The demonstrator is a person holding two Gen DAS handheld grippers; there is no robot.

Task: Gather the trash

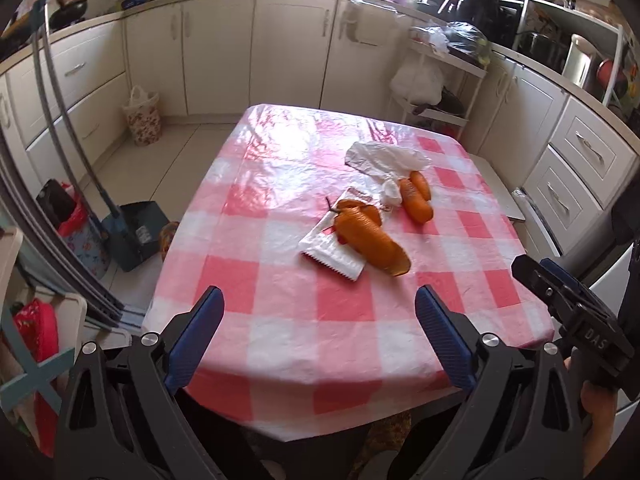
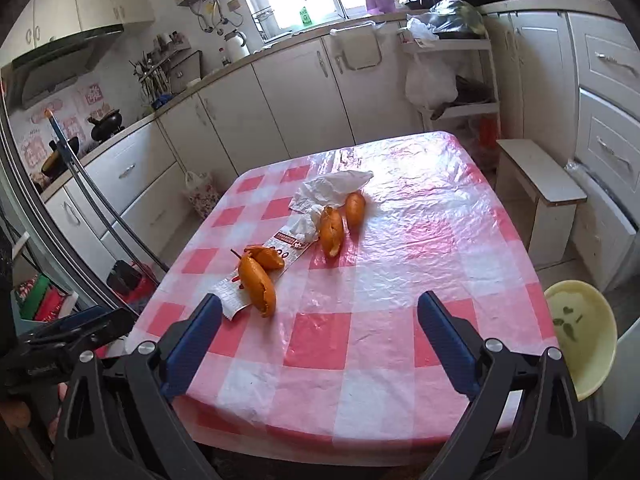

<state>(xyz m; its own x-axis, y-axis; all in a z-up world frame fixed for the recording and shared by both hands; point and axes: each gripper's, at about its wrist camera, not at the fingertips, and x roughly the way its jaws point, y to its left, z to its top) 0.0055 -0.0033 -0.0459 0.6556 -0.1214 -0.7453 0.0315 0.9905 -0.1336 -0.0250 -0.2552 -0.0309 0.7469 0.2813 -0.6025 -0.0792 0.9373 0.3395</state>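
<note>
Nothing looks collected yet: both my left gripper (image 1: 316, 320) and right gripper (image 2: 320, 328) hang wide apart and empty over the near edge of the table (image 2: 400, 288). The orange peels (image 2: 258, 284), the snack wrapper (image 1: 332, 254) and the crumpled plastic bag (image 1: 384, 156) all lie mid-table, waiting.

Left tool (image 1: 316, 332): two black ribbed arms, each ending in a blue textured pad and pinned with round silver screws. Right tool (image 2: 320, 336): identical build, black frame, blue pads, silver screws. Seen from the left wrist camera, the right tool's black housing bears the white letters "DAS"; a bare hand (image 1: 596, 408) grips its handle.
</note>
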